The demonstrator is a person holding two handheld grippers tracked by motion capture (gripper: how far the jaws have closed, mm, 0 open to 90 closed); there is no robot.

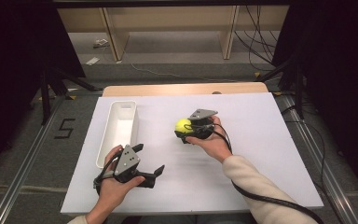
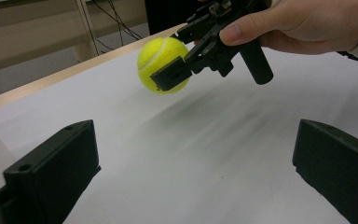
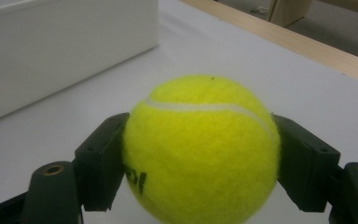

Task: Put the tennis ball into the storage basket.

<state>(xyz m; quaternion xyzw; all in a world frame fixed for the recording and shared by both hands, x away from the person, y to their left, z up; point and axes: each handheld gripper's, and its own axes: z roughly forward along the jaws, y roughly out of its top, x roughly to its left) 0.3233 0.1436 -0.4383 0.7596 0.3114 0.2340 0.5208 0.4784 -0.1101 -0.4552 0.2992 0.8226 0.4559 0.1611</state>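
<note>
Presently the right gripper [image 1: 185, 131] is clamped on a yellow tennis ball [image 1: 183, 125], one black jaw pressed against each side of it. In the right gripper view the ball [image 3: 200, 149] sits squarely between the two jaws, its white seam curving across the top and a dark printed mark on its lower left. In the left gripper view the ball [image 2: 162, 58] appears raised just above the white table top [image 2: 223, 154], with a soft shadow on the surface beneath; the person's right hand [image 2: 303, 23] grips the tool's handle, thumb forward.

In the high view the ball hangs over the middle of the table [image 1: 242, 182], to the right of a long white rectangular bin [image 1: 118, 131] and well apart from it. The bin lies lengthwise along the left part of the table, open side up. In the right gripper view its white wall [image 3: 65, 51] stands behind and to the left of the ball.

The left gripper [image 1: 149, 161] is held low near the front left of the table, just beside the near end of the bin. Its jaws stand wide apart with nothing between them; in the left gripper view they frame bare table surface. The left hand [image 1: 112, 184] holds it from below, a cable trailing from the right gripper along the sleeve [image 1: 256, 186].
</note>
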